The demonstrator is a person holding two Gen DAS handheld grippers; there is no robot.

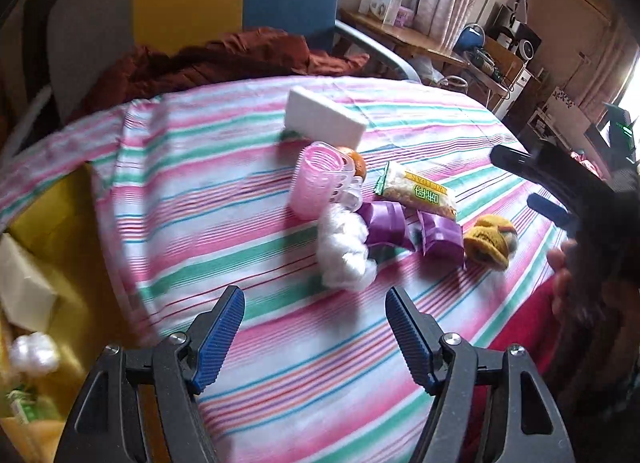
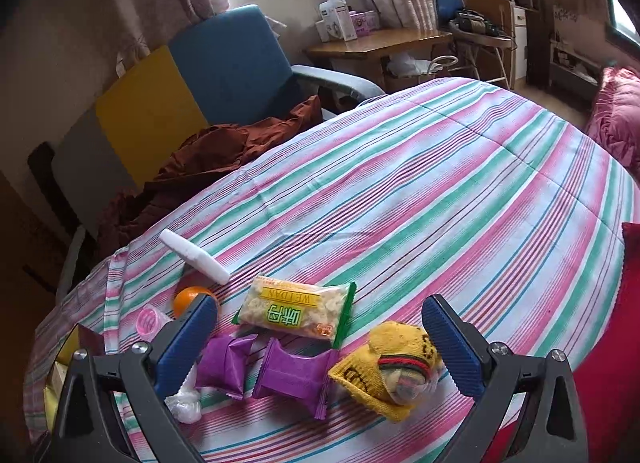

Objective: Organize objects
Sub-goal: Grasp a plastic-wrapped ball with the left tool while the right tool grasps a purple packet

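On the striped bedspread (image 1: 224, 183) lie a white foam block (image 1: 326, 117), a pink ribbed cup (image 1: 318, 181), an orange (image 1: 357, 165), a snack packet (image 1: 418, 191), two purple sachets (image 1: 412, 229), white fluff (image 1: 346, 251) and a yellow knitted sock ball (image 1: 490, 241). My left gripper (image 1: 316, 339) is open and empty, just short of the fluff. My right gripper (image 2: 320, 347) is open, hovering over the purple sachets (image 2: 264, 367), with the sock ball (image 2: 390, 371) by its right finger and the snack packet (image 2: 294, 313) ahead. The orange (image 2: 188, 299) sits behind its left finger.
A yellow box (image 1: 48, 263) with white items stands at the left beside the bed. A brown garment (image 2: 216, 155) lies on a blue and yellow chair (image 2: 224, 75) behind the bed. A wooden desk (image 2: 380, 43) stands by the window. A pink pillow (image 2: 616, 119) lies at the right.
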